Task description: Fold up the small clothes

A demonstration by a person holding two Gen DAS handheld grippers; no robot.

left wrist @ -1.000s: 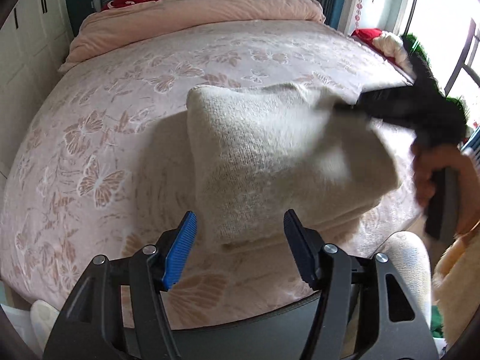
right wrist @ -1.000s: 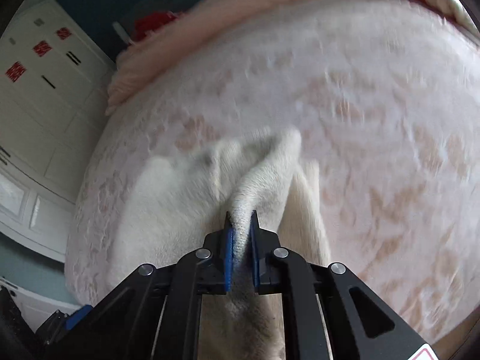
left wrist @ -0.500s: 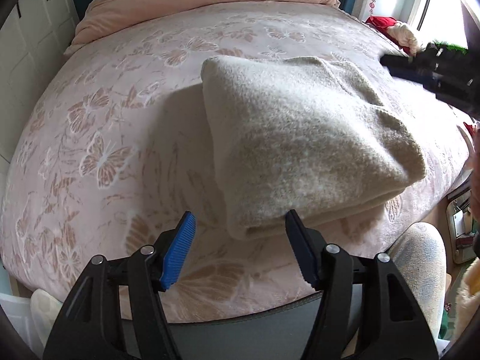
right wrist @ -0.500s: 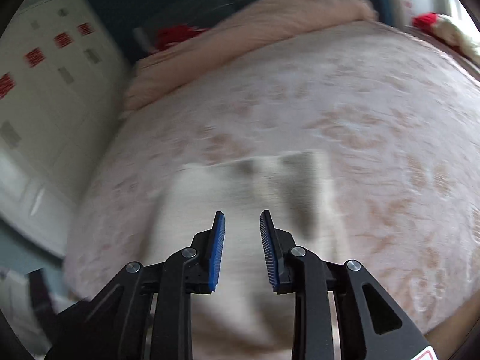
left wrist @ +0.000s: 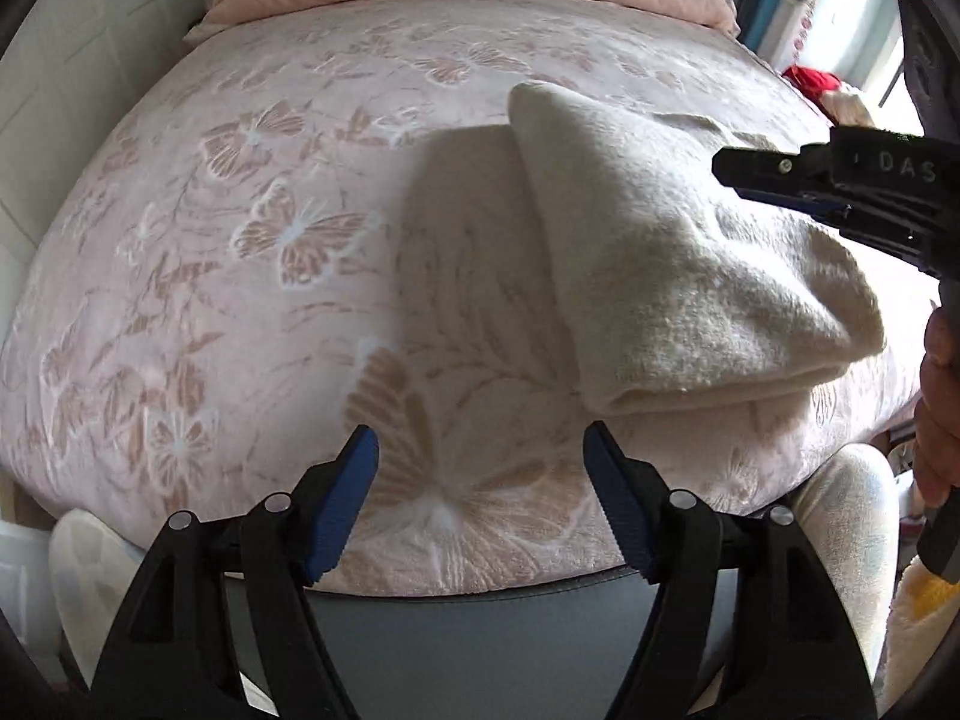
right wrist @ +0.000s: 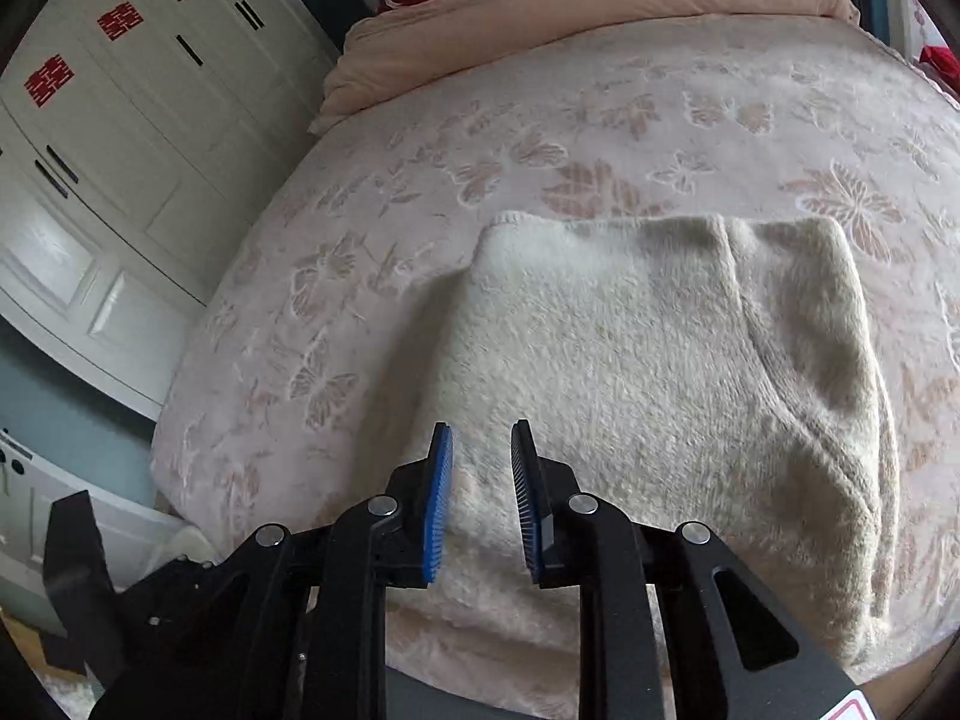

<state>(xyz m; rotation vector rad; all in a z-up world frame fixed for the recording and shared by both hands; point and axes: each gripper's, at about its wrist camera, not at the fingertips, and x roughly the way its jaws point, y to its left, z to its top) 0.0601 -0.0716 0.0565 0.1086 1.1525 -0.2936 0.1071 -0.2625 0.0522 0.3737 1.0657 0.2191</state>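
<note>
Sweater (right wrist: 630, 372), folded, is lying on the bed (left wrist: 240, 252). Left gripper (left wrist: 480, 450) is opening wider over bare blanket, gripping nothing. Right gripper (right wrist: 480, 438) is hovering slightly parted above the sweater, its hand (left wrist: 939, 408) being cut off at the edge.

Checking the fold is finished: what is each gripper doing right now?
Left gripper: fingers opening, nothing between them.
Right gripper: slightly open, empty, above the folded cream sweater.
</note>
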